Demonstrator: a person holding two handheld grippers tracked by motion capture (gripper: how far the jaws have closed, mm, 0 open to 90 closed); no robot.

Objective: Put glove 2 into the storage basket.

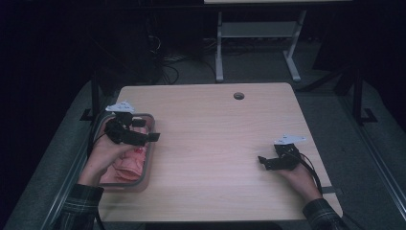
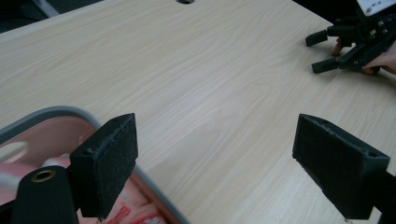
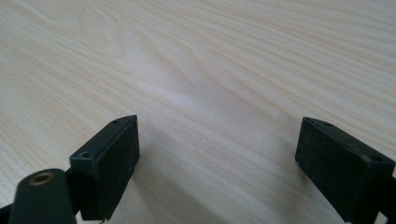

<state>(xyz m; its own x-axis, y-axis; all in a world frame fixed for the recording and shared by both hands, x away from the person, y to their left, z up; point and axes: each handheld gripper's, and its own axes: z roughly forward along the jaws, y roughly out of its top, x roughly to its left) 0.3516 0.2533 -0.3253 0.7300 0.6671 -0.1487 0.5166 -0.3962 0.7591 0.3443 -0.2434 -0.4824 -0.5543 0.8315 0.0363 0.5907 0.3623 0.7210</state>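
Two hand-held grippers, both with jaws apart and empty: the left hand-held gripper (image 1: 154, 137) hangs over the one grey tray (image 1: 149, 158) of pink cloth (image 1: 128, 165) at the counter's (image 1: 215, 139) left edge; the right hand-held gripper (image 1: 261, 161) sits low, well apart.

A tray (image 1: 149, 143) sits at the left edge of the desk (image 1: 215, 143), with a cloth (image 1: 128, 165) lying in it. The left tongs (image 1: 152, 137) hang over the tray's right rim; the right tongs (image 1: 262, 162) rest near the desk's right edge, well apart from the tray.
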